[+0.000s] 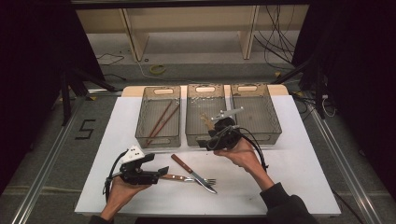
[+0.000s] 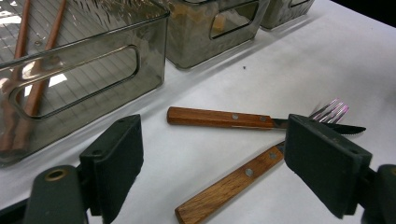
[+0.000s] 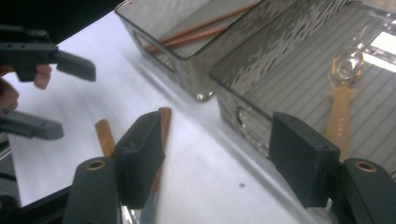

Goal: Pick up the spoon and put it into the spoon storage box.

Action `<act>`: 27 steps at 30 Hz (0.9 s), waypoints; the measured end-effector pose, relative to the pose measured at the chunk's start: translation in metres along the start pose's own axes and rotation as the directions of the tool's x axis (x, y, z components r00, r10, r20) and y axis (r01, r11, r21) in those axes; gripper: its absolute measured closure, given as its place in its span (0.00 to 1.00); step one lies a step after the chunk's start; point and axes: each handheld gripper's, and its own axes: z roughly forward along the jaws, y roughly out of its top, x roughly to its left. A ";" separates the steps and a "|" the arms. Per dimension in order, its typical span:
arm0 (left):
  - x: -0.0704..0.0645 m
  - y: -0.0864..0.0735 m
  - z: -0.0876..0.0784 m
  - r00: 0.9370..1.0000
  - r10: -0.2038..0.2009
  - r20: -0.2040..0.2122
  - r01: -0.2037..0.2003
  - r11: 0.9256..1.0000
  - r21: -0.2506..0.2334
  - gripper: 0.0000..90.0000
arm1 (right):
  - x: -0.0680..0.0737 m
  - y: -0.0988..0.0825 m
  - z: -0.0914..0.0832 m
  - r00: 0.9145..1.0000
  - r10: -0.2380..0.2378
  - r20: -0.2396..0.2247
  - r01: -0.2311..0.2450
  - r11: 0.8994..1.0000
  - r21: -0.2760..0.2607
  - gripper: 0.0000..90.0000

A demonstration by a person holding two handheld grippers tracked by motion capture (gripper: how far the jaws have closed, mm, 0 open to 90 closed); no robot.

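left gripper (image 2: 212, 170) spread over fork (image 2: 243, 179) and knife (image 2: 224, 118), right gripper (image 3: 215, 158) spread, empty, seemingly at middle bin (image 1: 192, 136) edge, spoon (image 3: 343, 100) inside

Three bins (image 1: 206, 136) wall off the counter (image 1: 299, 177) from ten to two o'clock. A knife (image 1: 192, 173) and fork (image 1: 187, 178) lie crossed near six. The counter towards three and eight o'clock gives free passage.
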 end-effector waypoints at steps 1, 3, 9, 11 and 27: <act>0.000 0.000 0.000 1.000 0.002 -0.001 -0.002 1.000 0.002 0.21 | 0.000 -0.002 0.000 1.000 -0.002 0.002 0.002 1.000 0.002 0.39; 0.000 0.000 0.001 1.000 0.002 0.001 -0.002 1.000 0.003 0.22 | 0.001 -0.007 0.000 1.000 0.001 0.000 -0.001 1.000 0.013 0.39; 0.000 0.000 0.001 1.000 0.002 0.002 -0.002 1.000 0.004 0.21 | 0.002 -0.018 0.002 1.000 0.001 -0.011 -0.001 1.000 0.025 0.39; 0.000 0.000 0.001 1.000 0.005 0.002 -0.005 1.000 0.007 0.21 | 0.003 -0.020 0.003 1.000 0.000 -0.017 0.000 1.000 0.029 0.40; 0.000 0.000 0.000 1.000 0.004 0.002 -0.004 1.000 0.004 0.21 | 0.018 -0.027 0.012 0.999 -0.039 -0.028 0.041 0.998 0.055 0.40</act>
